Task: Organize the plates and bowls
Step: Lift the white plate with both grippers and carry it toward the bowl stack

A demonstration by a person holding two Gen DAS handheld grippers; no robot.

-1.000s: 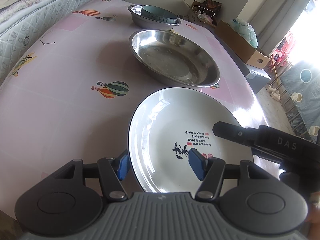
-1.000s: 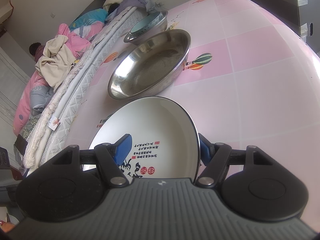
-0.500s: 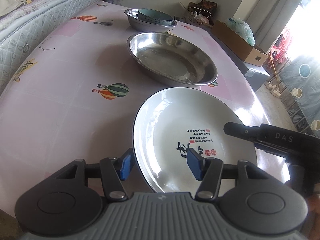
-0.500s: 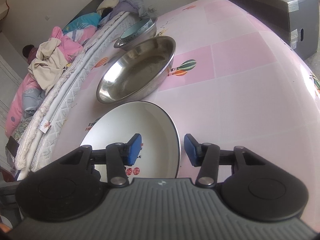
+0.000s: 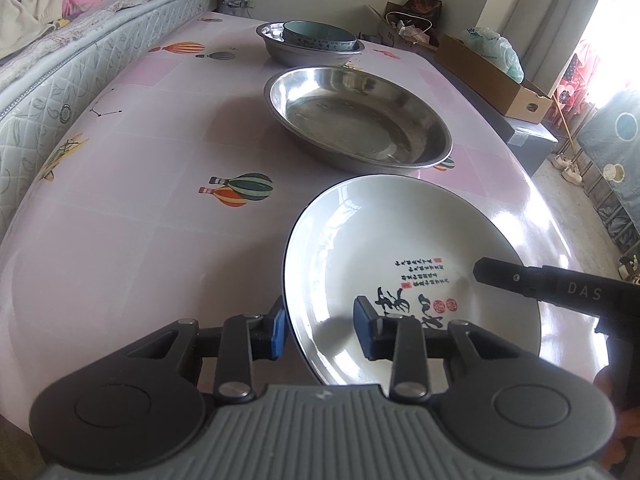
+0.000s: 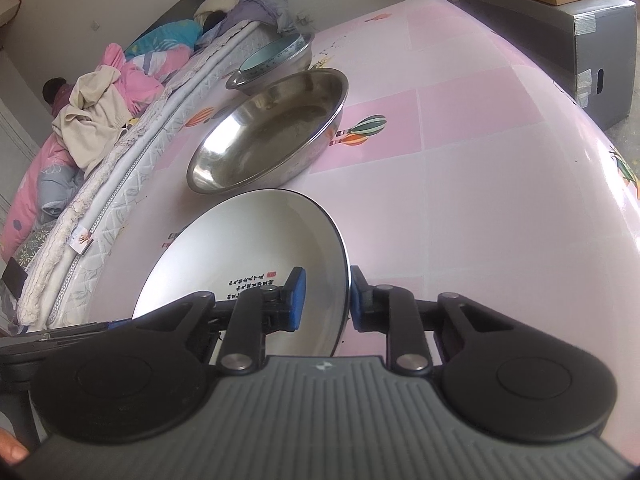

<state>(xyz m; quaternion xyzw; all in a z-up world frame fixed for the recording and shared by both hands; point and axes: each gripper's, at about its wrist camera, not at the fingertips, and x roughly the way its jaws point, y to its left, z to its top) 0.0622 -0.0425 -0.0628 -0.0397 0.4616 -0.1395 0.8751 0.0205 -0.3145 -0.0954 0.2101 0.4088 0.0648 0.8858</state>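
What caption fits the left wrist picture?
Left gripper closing astride the white plate rim, steel basin beyond.

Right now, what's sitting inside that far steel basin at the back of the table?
A pale blue-green bowl rests inside the far steel basin, its rim rising above the basin's edge. Whatever lies beneath the bowl, or in its bottom, is hidden from both views.

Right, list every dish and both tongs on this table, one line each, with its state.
White plate: empty, on the table, both tongs straddling its rim.
Large steel dish: empty, upright, behind the plate.
Small steel bowl: upright, holds the blue bowl.
Blue bowl: nested in the small steel bowl.
Left tongs: closing over the plate's rim, gap remaining.
Right tongs: closing over the plate's opposite rim, gap remaining.
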